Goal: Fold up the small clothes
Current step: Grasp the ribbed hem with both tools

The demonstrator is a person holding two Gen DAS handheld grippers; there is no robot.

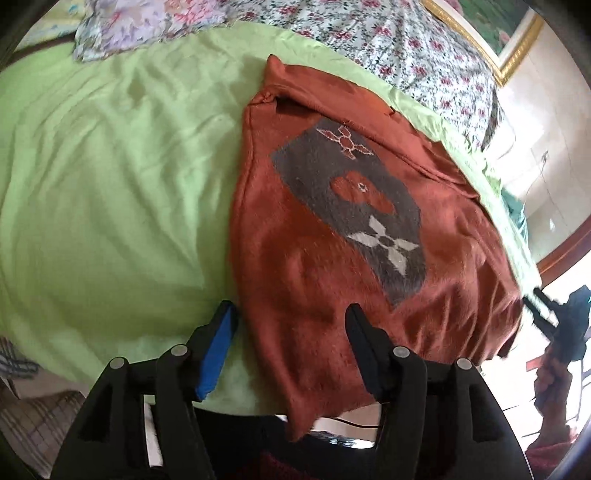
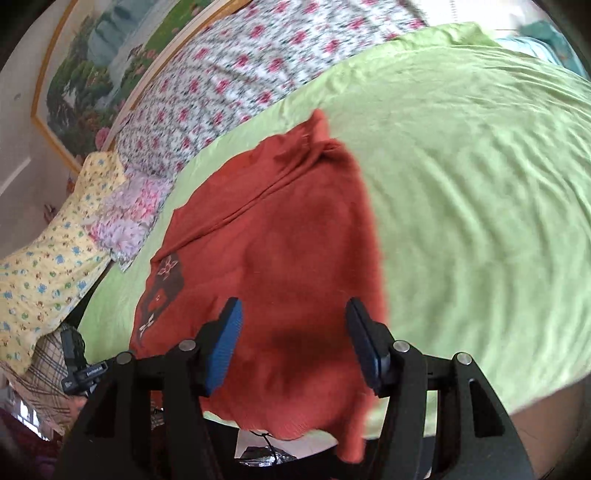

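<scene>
A rust-orange fuzzy sweater [image 1: 325,258] with a grey patterned patch [image 1: 354,199] lies spread on the light green bed sheet [image 1: 110,184]. Its near hem hangs over the bed edge. My left gripper [image 1: 290,314] is open and empty, its jaws standing over the sweater's near left hem. The sweater also shows in the right wrist view [image 2: 288,258]. My right gripper [image 2: 293,310] is open and empty above the sweater's near right part. The right gripper also shows at the far right of the left wrist view [image 1: 554,317].
Floral pillows [image 1: 388,40] and a floral cloth [image 1: 147,26] lie at the head of the bed. A yellow patterned pillow [image 2: 48,273] and a pink floral cloth [image 2: 129,218] lie at the left. A framed picture [image 2: 92,66] hangs on the wall.
</scene>
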